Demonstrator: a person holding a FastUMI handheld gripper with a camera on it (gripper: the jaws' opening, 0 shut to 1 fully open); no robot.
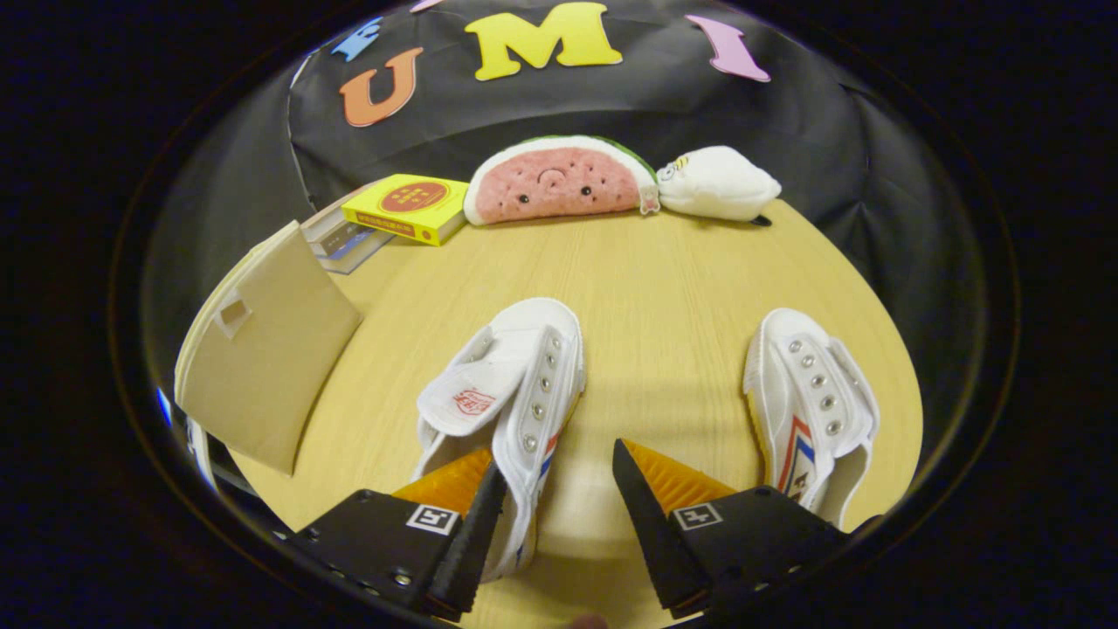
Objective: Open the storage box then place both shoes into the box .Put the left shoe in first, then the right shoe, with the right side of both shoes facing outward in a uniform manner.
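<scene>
Broadly, we look over a pale wooden table [664, 288] that spans the middle of the frame, and at its left side we see the storage box [262, 349], a beige box whose lid leans up at a tilt with a small cut-out tab near its upper corner. Lower centre, we find one white canvas shoe [511, 393] lying partly on its side, tongue flopped out, its heel end running down beside the left finger [467, 542] so that the side wall lies just inside that finger. We see the gripper [555, 511] with its fingers spread wide apart, bare table between them, pressing on nothing. At the lower right, a second white shoe [812, 402] sits near the outer side of the right finger. Along the top of the table we note a watermelon-slice plush [559, 179], a white plush [721, 183] touching its right end, and a yellow book [406, 208] on a small stack at upper left.
</scene>
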